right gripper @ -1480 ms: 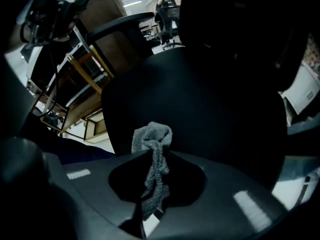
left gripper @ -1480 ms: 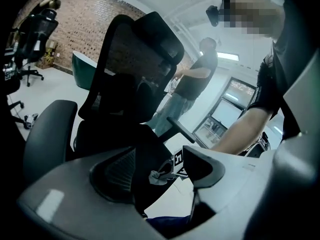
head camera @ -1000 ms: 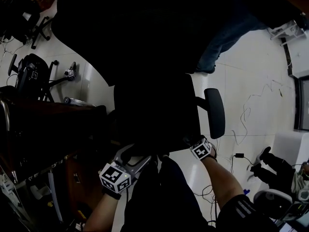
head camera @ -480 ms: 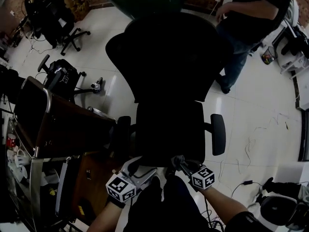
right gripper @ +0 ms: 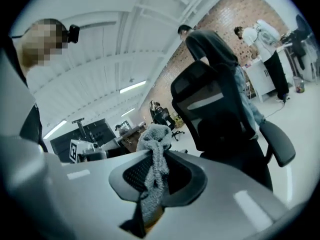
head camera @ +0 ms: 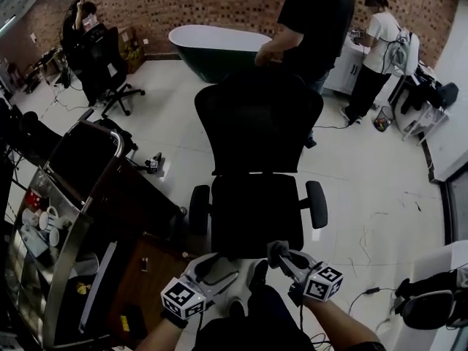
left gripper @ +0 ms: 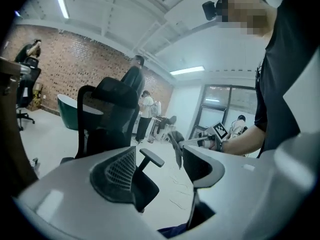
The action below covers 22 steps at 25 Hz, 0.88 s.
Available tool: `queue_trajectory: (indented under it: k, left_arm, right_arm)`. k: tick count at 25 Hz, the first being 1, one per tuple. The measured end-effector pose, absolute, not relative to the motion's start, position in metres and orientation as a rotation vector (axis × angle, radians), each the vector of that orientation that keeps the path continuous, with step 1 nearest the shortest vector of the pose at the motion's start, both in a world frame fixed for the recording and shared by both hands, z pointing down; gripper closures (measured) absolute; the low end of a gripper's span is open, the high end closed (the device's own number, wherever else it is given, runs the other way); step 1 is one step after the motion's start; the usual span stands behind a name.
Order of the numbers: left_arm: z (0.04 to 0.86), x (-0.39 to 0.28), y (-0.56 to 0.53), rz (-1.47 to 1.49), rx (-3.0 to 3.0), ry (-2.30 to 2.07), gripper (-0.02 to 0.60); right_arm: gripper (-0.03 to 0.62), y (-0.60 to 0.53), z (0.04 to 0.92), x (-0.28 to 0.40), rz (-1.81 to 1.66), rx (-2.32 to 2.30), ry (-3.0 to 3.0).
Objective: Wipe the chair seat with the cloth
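- Grey fuzzy cloth (right gripper: 154, 134): one. Also one black mesh-backed office chair (head camera: 257, 119), with one padded seat (head camera: 256, 210) and two armrests (head camera: 316, 203), and two grippers.
- It looks nubbly and crumpled, bunched into a narrow rope with a rounded lump at one end.
- Its long axis runs along the jaws of the right gripper (right gripper: 159, 176). The lump sticks out past the tips, pointing far towards the chair, and the tail trails back near.
- Right gripper's jaws are clamped on the cloth, which sits at the near edge of the seat. Whether it touches the seat cannot be told.
- Left gripper (left gripper: 167, 170) is just to the left, its jaws apart with nothing between them.
- Chair has its backrest far and its seat near.
- Three people (head camera: 311, 13) are far off, near a brick wall (head camera: 219, 2).
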<state>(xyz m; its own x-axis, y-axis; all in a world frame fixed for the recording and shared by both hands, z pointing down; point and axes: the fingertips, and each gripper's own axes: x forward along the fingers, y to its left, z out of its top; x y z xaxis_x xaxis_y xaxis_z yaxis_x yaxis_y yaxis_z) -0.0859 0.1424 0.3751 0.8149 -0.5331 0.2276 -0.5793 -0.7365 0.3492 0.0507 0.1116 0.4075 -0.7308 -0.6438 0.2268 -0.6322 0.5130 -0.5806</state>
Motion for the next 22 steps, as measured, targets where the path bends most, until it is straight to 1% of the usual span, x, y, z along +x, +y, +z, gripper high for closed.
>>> queue_trajectory:
  k: [4,8,13,17,22]
  left_arm:
    - [0.349,-0.099,0.203,0.133,2.599,-0.807,0.264]
    - [0.326,-0.092,0.24,0.094,2.616,-0.783,0.262]
    - [0.303,-0.078,0.261,0.066,2.663,-0.791,0.258]
    - [0.281,-0.062,0.272,0.031,2.707,-0.854,0.258]
    - [0.266,-0.034,0.289,-0.008,2.697,-0.832,0.259]
  right_arm:
    - [0.545,0.164,0.356,0.045,-0.973,-1.155,2.662]
    - [0.545,0.209,0.32,0.048,-0.847,-1.154,2.706]
    - [0.546,0.251,0.294,0.062,-0.774,-1.119,2.7]
    - [0.548,0.265,0.281,0.079,-0.755,-1.097,2.711]
    - [0.548,0.28,0.261,0.101,-0.666,-1.071,2.749]
